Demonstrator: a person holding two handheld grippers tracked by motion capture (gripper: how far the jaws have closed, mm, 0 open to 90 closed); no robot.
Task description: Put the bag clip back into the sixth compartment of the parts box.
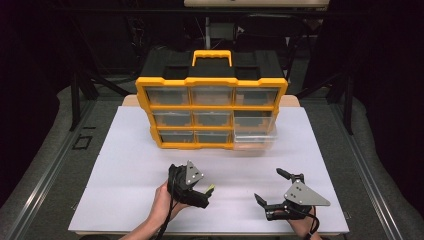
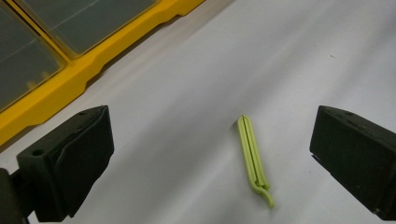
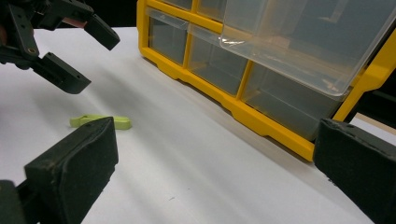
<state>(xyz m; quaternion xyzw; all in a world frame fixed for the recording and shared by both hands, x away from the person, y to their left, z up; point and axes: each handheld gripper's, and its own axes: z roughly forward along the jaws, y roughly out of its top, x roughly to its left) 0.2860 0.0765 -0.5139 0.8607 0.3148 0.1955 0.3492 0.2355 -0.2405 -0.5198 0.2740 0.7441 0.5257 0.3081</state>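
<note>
Green clip [image 2: 253, 158] on white board, between spread-jawed left gripper [image 2: 210, 163], right gripper [image 3: 215, 172] agape.

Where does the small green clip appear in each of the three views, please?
High view: the green clip lies on the white table, a sliver right of the left gripper.
Left gripper view: lower middle, between the open jaws.
Right gripper view: left side, above the near jaw.
Shared landmark: the yellow organizer beyond the clip.

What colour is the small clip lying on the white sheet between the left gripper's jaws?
Light yellow-green; the clip shows best in the left gripper view.
</note>
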